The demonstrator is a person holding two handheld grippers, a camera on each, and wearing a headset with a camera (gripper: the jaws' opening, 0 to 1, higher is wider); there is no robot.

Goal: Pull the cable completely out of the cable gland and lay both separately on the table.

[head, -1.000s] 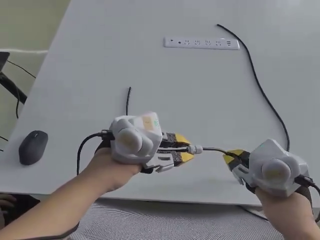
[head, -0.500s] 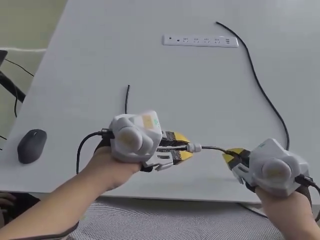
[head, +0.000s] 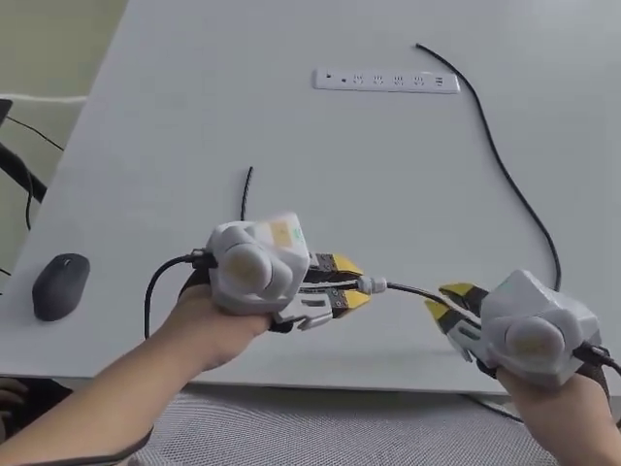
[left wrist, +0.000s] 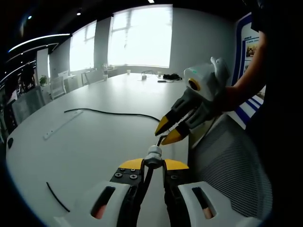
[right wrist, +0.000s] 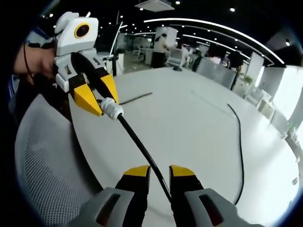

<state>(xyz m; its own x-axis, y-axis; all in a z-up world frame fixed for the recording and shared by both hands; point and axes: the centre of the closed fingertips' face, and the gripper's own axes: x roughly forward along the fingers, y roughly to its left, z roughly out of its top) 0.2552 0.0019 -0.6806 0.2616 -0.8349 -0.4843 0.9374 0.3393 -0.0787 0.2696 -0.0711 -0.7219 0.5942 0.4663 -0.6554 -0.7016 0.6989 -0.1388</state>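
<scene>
Jaws: left gripper (head: 351,284) clamps cable gland (head: 370,285); right gripper (head: 448,301) pinches cable (head: 408,290) (left's label (head: 287,233) blurred).

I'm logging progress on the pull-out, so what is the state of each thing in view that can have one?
cable gland: clamped in the left gripper, cable running through it.
cable: stretched straight, held by the right gripper, not yet out.
left gripper: shut on the cable gland.
right gripper: shut on the cable.
power strip: lying flat on the table.
mouse: resting on the table.
</scene>
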